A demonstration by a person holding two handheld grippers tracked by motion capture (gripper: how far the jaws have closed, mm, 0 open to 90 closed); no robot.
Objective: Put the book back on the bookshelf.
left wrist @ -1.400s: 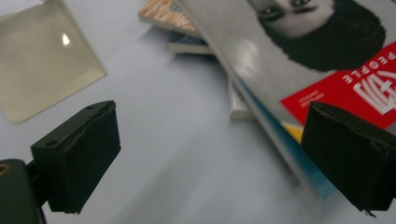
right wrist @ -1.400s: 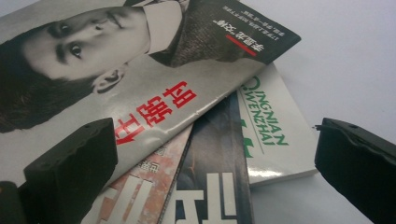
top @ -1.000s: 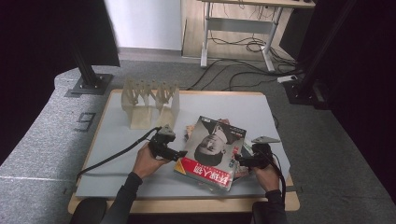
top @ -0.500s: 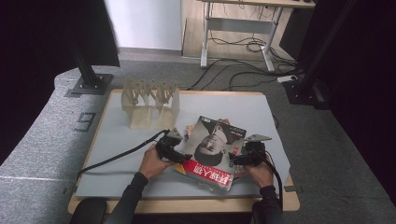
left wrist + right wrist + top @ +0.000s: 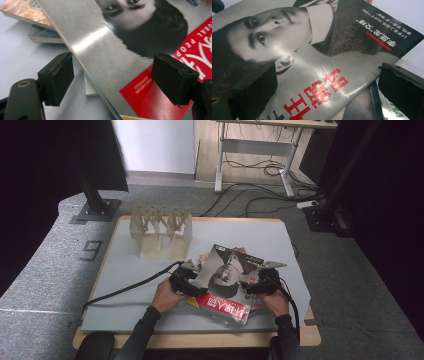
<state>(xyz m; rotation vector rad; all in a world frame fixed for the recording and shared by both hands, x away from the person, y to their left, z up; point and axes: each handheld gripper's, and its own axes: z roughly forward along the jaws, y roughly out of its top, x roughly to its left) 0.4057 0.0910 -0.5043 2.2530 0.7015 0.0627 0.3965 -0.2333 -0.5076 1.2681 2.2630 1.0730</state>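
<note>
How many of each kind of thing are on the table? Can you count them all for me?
Magazines: at least 3; the pile hides any others
Rack: 1
Grippers: 2, left gripper and right gripper
Total: at least 6

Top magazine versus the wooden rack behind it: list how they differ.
The top magazine lies flat on a loose pile of other magazines; the wooden rack stands upright on the table. The magazine is glossy, grey with a red band; the rack is plain pale wood. Both grippers flank the magazine; the rack stands alone. Both are on the same table.
</note>
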